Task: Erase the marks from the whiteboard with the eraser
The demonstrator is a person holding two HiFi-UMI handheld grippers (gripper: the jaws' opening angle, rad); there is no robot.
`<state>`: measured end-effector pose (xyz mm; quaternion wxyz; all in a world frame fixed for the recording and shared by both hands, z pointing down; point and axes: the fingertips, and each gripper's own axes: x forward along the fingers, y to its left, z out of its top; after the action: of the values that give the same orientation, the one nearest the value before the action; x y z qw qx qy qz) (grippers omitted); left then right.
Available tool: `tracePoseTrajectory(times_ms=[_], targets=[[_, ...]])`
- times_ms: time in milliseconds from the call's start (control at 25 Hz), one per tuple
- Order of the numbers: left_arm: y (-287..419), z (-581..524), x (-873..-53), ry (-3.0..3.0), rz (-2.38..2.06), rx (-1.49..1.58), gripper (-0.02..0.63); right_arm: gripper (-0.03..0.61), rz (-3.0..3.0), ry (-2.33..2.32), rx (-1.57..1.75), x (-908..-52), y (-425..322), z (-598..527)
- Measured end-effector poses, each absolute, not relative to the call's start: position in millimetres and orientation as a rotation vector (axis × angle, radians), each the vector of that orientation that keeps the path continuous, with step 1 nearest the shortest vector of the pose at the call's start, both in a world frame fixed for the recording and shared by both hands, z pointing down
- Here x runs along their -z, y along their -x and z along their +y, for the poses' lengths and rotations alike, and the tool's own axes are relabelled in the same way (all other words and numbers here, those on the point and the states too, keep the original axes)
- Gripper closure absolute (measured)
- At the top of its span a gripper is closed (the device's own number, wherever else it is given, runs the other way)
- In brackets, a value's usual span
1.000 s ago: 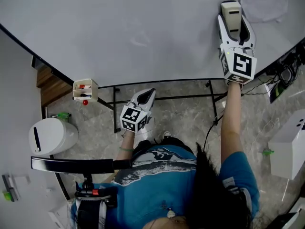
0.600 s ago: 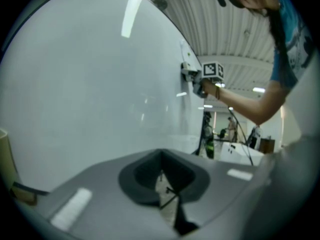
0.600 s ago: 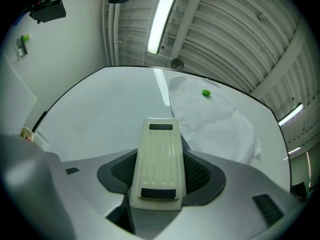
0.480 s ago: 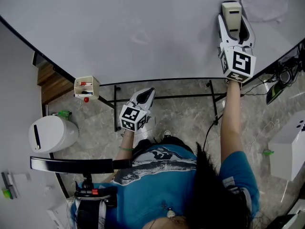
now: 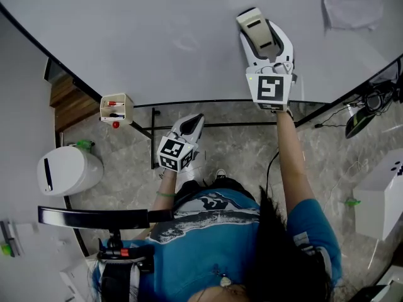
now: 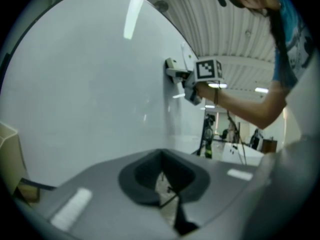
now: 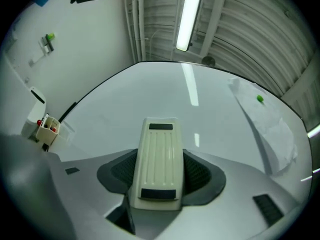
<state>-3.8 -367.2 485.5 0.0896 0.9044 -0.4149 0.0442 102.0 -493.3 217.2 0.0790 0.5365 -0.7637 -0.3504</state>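
Note:
The whiteboard point(image 5: 157, 30) fills the top of the head view and shows only faint smudges point(image 5: 186, 44) near its middle. My right gripper point(image 5: 259, 33) is shut on a cream eraser point(image 5: 255, 27), which is pressed flat against the board right of centre. In the right gripper view the eraser point(image 7: 158, 161) juts out between the jaws over the whiteboard point(image 7: 165, 99). My left gripper point(image 5: 192, 126) hangs below the board's lower edge with its jaws together and nothing between them. The left gripper view shows the right gripper point(image 6: 182, 76) on the whiteboard point(image 6: 90, 84).
A small marker holder point(image 5: 116, 108) with red and black markers hangs at the board's lower left edge. A sheet of paper point(image 5: 351, 2) is stuck at the board's top right. The board's black stand point(image 5: 208, 128) and cables point(image 5: 362, 115) lie below.
My right gripper has slid the eraser leftward across the board, from the right side toward the centre. The left gripper has stayed in place.

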Motion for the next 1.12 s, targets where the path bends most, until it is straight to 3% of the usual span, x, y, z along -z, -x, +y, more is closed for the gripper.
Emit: tracePoseTrajectory(times_ms=[520, 1120], targets=[[47, -346, -484, -2.634, -1.342, -0.116, 0.611, 0.316, -2.284, -1.386, 1.010, -318, 10, -479], [88, -320, -486, -2.644, -1.332, -0.107, 0.611, 0.315, -2.341, -1.410, 0.827, -342, 26, -440]])
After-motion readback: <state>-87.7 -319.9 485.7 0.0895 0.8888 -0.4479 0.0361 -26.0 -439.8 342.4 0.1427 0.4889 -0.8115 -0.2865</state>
